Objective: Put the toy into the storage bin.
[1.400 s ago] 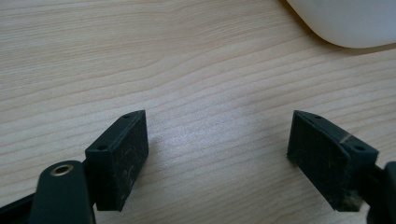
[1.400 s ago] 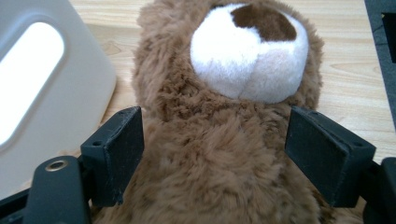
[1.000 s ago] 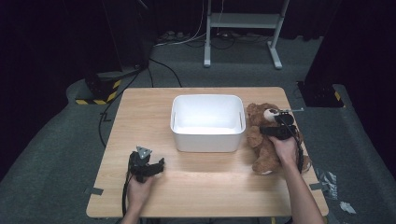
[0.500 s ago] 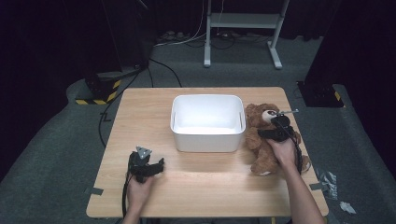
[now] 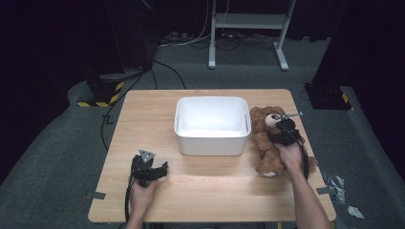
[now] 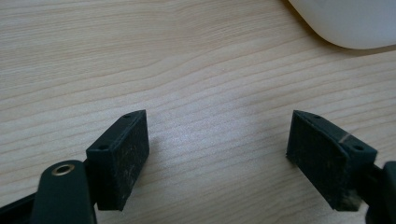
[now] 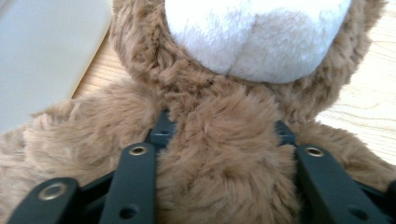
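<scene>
Right gripper [image 7: 219, 140] on teddy bear [image 5: 270, 138], jaws just closing in, now pinching brown fur of chest below white muzzle. Bear lies on table [image 5: 210, 191], right side, touching right wall of white bin [image 5: 212, 126]. My left gripper [image 6: 217, 154] rests low on near-left table, jaws spread wide, bare wood between them, bin corner beyond.

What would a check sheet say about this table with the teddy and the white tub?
Surface: wooden table, bare at the front.
Job's things: teddy bear lying right of the white tub, which looks empty.
Clutter: nothing seen.
Grippers: right gripper has just been closing, pads pressed into the teddy's chest; left gripper open over bare wood.
Cables: black cable trails off the front edge.
Surroundings: grey floor, tape scraps.
</scene>
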The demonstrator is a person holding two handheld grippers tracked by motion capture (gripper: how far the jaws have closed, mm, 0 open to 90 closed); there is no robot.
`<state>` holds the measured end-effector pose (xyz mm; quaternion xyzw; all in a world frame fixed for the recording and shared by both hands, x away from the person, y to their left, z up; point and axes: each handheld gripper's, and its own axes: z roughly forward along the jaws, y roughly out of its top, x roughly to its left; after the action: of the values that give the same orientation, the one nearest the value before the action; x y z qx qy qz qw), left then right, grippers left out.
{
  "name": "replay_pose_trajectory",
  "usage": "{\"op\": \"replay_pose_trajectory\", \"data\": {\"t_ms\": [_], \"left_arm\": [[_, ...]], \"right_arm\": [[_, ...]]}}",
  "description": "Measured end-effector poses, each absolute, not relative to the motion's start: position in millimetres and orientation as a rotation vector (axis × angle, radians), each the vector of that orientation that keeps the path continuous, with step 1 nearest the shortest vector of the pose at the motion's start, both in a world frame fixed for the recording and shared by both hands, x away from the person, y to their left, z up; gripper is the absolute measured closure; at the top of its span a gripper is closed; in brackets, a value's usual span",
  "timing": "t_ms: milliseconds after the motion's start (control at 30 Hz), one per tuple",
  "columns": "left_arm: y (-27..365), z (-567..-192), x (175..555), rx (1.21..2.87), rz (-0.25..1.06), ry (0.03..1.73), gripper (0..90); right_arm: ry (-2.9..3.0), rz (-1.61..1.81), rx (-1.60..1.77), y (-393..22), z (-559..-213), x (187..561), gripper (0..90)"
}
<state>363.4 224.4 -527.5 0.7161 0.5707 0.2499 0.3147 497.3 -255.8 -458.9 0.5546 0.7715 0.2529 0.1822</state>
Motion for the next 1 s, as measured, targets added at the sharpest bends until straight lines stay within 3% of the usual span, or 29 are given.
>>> {"op": "replay_pose_trajectory", "data": {"t_ms": [467,1000], "left_arm": [[224,-528,364,1.87,0.66,1.511,21.3],[226,-527,364,1.875,0.668,1.521,21.8]], "right_arm": [[2.09,0.826,1.46,-253,-455,481,75.4],[2.037,1.01,1.418,-272,-444,464,78.3]]}}
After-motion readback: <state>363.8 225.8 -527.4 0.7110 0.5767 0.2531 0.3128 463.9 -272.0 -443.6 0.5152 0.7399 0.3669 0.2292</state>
